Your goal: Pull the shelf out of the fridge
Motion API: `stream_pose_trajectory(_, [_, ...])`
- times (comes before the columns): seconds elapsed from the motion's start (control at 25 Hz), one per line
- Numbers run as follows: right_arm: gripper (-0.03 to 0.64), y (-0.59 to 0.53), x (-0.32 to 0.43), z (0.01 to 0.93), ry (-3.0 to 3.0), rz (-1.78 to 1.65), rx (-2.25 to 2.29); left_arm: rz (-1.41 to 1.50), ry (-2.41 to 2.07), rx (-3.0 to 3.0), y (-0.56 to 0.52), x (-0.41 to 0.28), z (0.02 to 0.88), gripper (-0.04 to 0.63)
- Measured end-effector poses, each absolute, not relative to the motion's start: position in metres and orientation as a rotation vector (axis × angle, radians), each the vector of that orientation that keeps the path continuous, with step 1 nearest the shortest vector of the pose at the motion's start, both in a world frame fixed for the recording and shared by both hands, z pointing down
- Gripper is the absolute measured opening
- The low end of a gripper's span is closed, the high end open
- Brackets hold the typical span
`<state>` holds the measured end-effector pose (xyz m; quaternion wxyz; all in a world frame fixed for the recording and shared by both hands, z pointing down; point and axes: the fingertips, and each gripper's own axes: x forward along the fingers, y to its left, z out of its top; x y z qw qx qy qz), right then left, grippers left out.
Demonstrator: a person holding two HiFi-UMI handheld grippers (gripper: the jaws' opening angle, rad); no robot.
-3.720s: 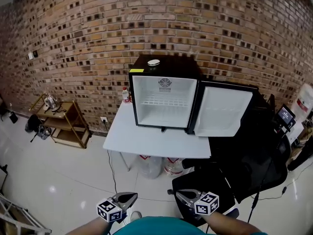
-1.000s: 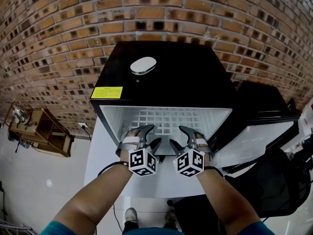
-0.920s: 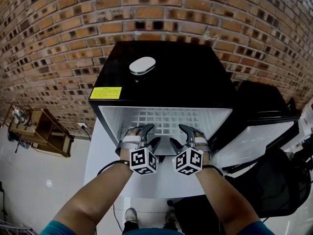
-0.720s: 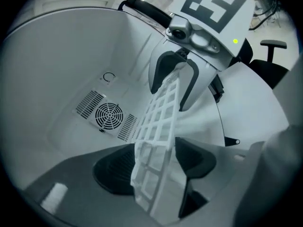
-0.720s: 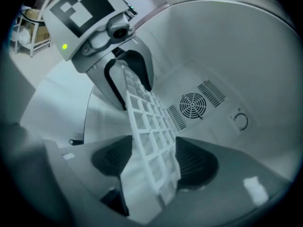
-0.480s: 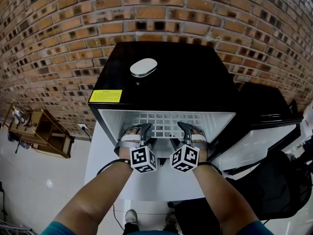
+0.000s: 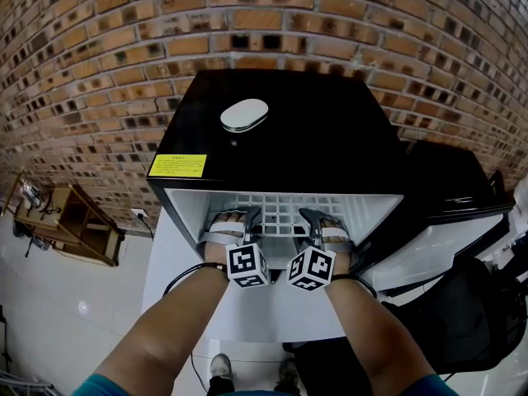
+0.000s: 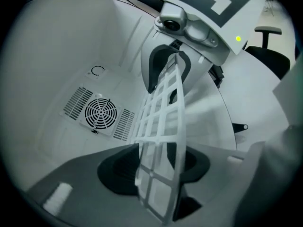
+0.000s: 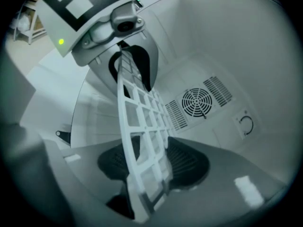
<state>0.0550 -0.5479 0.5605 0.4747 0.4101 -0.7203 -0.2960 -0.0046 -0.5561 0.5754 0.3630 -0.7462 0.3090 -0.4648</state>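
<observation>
The black mini fridge (image 7: 280, 130) stands open on a white table, and its white grid shelf (image 7: 276, 208) sits inside. Both grippers reach into the cavity at the shelf's front edge, the left gripper (image 7: 245, 221) beside the right gripper (image 7: 307, 219). In the left gripper view the shelf (image 8: 161, 122) runs tilted between the dark pads of the left gripper (image 8: 158, 162), whose jaws are closing. The right gripper view shows the same: the shelf (image 9: 137, 122) lies between the closing jaws of the right gripper (image 9: 151, 162). I see no firm clamp on either side.
A white disc (image 7: 244, 115) lies on the fridge top. The fridge door (image 7: 437, 238) hangs open to the right. A fan grille (image 8: 100, 113) is on the back wall. The white table (image 7: 247, 320) extends in front, with a wooden rack (image 7: 66, 221) at the left and a black chair (image 7: 478, 320) at the right.
Both grippers have pushed deeper into the fridge, onto the shelf's front edge. Their jaws stand narrower around it than before.
</observation>
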Motion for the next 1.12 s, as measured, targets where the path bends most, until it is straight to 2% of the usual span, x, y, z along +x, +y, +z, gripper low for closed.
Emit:
stream_pose_trajectory(0.28, [0.146,-0.547,0.054,0.558,-1.742,-0.772,1.015,-1.176,0.795,-1.868,-0.556,-0.006,0.571,0.129])
stream_pose_trajectory(1.12, [0.130,-0.527,0.053,0.555,-1.744,-0.761,1.026,-1.199,0.784,-1.846,-0.535,-0.007,0.569,0.110])
